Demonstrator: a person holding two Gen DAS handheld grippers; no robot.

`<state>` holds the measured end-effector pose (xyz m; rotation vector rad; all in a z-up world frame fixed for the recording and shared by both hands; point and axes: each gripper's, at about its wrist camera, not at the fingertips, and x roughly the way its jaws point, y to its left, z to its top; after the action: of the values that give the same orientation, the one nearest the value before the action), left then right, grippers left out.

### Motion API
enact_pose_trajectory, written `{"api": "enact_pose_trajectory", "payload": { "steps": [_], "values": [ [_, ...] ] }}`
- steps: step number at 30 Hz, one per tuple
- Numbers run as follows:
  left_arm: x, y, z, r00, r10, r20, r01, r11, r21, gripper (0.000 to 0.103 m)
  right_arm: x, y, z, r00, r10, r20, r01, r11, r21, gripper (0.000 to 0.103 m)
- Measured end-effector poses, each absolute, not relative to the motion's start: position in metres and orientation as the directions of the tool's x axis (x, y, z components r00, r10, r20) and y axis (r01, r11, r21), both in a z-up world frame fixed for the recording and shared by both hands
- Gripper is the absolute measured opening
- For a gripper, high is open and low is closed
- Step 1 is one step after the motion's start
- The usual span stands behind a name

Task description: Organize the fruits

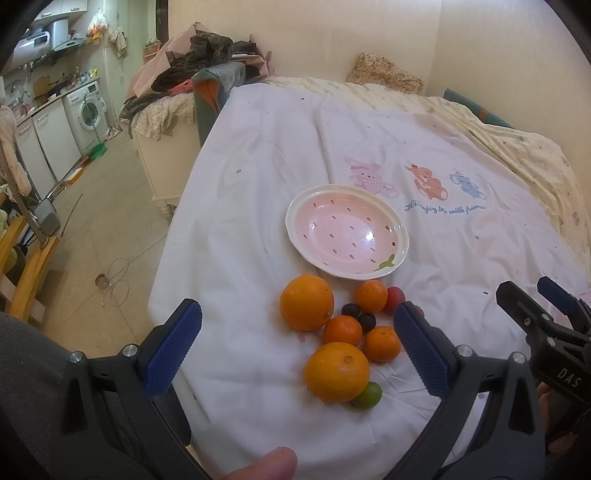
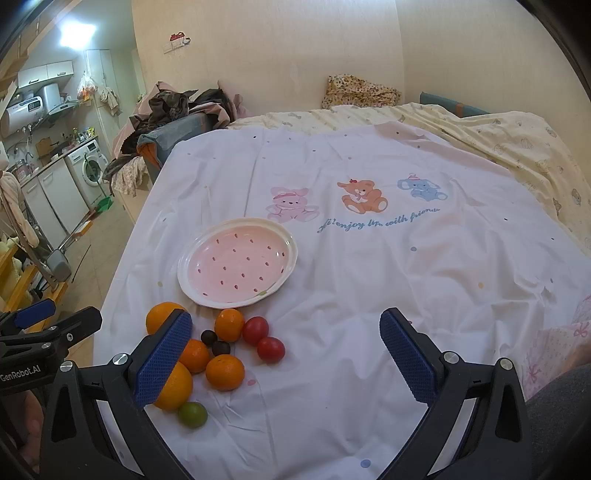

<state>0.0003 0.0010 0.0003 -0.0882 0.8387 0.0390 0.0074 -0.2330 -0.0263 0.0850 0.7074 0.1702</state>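
Far ahead of gripper: cream wall (image 2: 295,55). Between: bed (image 2: 498,147) under white cartoon-print sheet (image 2: 369,277), floral pillow (image 2: 360,92) at wall. Ahead-left: heaped clothes (image 1: 207,55), tiled floor (image 1: 110,221), kitchen counter (image 1: 48,103) with washing machine (image 1: 86,110), water heater (image 2: 22,112), bright ceiling light (image 2: 75,33).

You are working in a small home, a one-room flat where bedroom and kitchen share the same space. In front of you lies a bed (image 2: 498,147) covered by a white sheet with cartoon animals (image 2: 354,195), a floral pillow (image 2: 360,92) against the wall. Beside it a pile of clothes (image 1: 207,55) sits on furniture. To your left, a kitchen counter (image 1: 48,99) runs along the wall with a washing machine (image 1: 86,110) under it, cabinets and a water heater (image 2: 22,110) above.
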Motion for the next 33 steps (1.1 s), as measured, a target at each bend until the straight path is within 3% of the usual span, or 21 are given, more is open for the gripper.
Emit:
{"api": "enact_pose_trajectory", "payload": {
  "steps": [33],
  "values": [
    [-0.0005,0.0025,-0.0033,0.664,-0.001,-0.748,-0.072,0.995,-0.065,0.102,0.0083,-0.2370,-0.0229,0.749,0.183,-0.637,-0.118,0.983,0.144,0.103]
  ]
}}
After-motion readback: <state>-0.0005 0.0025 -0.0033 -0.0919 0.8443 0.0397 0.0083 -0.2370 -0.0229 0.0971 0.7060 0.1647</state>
